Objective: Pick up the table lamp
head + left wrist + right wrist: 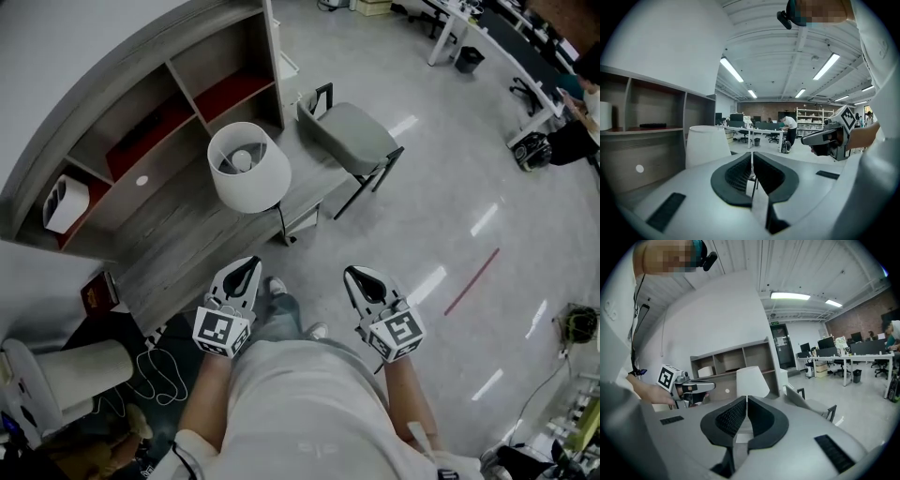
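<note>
The table lamp (pixel 248 167) has a white cone shade and stands on the grey desk (pixel 178 244) in front of me, its bulb visible from above. My left gripper (pixel 246 269) hangs at the desk's near edge, short of the lamp, jaws shut and empty. My right gripper (pixel 362 278) is level with it over the floor, also shut and empty. In the left gripper view the lamp shade (pixel 707 145) rises left of my left gripper (pixel 752 158), and the right gripper (pixel 833 138) shows at the right. In the right gripper view the lamp shade (pixel 751 381) stands beyond my right gripper (pixel 746 401).
A grey chair (pixel 349 136) stands at the desk's right end. Shelf compartments (pixel 150 122) rise behind the lamp, one holding a white object (pixel 66 203). A red book (pixel 97 292) lies at the desk's left corner. Cables (pixel 159 375) trail on the floor.
</note>
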Action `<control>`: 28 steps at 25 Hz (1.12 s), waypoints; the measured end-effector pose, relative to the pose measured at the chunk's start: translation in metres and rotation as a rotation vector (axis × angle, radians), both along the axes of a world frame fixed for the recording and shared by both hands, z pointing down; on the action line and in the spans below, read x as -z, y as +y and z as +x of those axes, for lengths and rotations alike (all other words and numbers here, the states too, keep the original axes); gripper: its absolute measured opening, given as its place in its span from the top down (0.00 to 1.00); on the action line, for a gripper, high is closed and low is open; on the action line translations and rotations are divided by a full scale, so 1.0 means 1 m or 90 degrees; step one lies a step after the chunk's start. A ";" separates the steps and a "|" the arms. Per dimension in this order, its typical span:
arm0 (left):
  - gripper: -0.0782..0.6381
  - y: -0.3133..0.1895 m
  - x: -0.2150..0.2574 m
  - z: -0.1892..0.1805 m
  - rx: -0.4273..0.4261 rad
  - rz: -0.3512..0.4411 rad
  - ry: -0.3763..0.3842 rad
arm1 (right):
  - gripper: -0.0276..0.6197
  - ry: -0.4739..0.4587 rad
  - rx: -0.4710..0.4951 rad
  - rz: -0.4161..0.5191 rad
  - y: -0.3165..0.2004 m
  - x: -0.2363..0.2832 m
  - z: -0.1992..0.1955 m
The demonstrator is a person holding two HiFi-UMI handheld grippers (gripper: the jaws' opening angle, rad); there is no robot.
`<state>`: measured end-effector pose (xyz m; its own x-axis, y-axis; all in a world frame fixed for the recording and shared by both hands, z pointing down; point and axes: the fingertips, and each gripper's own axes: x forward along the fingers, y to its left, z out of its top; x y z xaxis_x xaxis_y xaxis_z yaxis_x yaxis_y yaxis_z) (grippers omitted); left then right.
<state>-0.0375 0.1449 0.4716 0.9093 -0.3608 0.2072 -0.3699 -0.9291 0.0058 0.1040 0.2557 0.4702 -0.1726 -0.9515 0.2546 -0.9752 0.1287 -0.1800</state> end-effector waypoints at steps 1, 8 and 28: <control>0.87 -0.011 0.000 0.002 0.002 0.000 0.003 | 0.90 0.002 0.002 -0.003 -0.010 0.000 0.002; 0.87 -0.100 0.004 -0.002 0.024 -0.003 0.014 | 0.90 0.011 0.020 -0.020 -0.098 -0.002 0.007; 0.68 -0.204 0.024 0.018 -0.068 0.119 -0.112 | 0.90 0.013 0.093 -0.086 -0.254 -0.048 0.043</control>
<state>-0.0192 -0.0594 0.4474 0.9001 -0.3113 0.3049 -0.2495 -0.9419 -0.2250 0.1471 0.0012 0.5185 -0.2999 -0.8738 0.3829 -0.9515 0.2450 -0.1862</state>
